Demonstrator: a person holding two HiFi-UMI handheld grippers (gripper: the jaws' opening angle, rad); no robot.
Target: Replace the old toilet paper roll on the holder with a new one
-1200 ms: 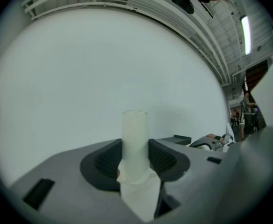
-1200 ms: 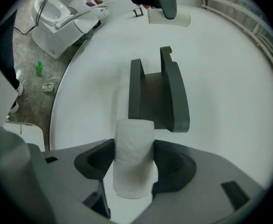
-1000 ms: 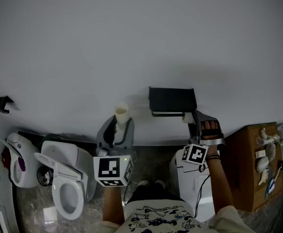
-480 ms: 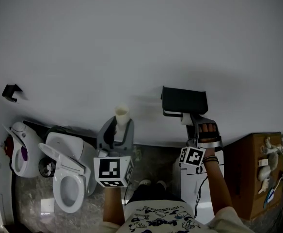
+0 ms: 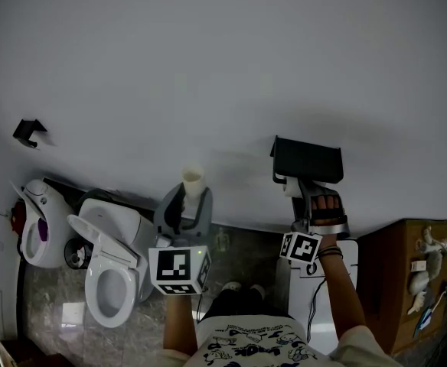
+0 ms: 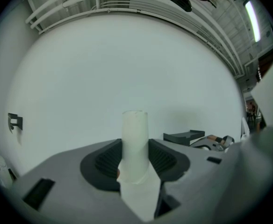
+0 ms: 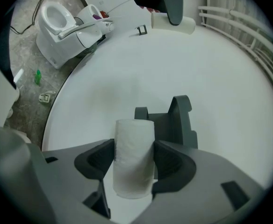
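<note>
In the head view my left gripper (image 5: 191, 197) is shut on the old roll (image 5: 193, 180), a thin pale tube standing upright in front of the white wall. The left gripper view shows the tube (image 6: 135, 143) pinched between both pads. My right gripper (image 5: 304, 196) is shut on the new white roll (image 5: 291, 186), just below the black holder (image 5: 308, 160) on the wall. In the right gripper view the new roll (image 7: 134, 162) stands between the pads, with the holder (image 7: 171, 122) close behind it and bare.
A white toilet (image 5: 112, 281) with its seat down stands at the lower left, with a white unit (image 5: 36, 232) beside it. A black hook (image 5: 29, 132) is on the wall at the left. A white box (image 5: 315, 297) and a brown cabinet (image 5: 403, 281) stand at the right.
In the head view the holder and the toilet have slid to the right. The new roll now sits under the holder's left end instead of its right end. Both grips are unchanged.
</note>
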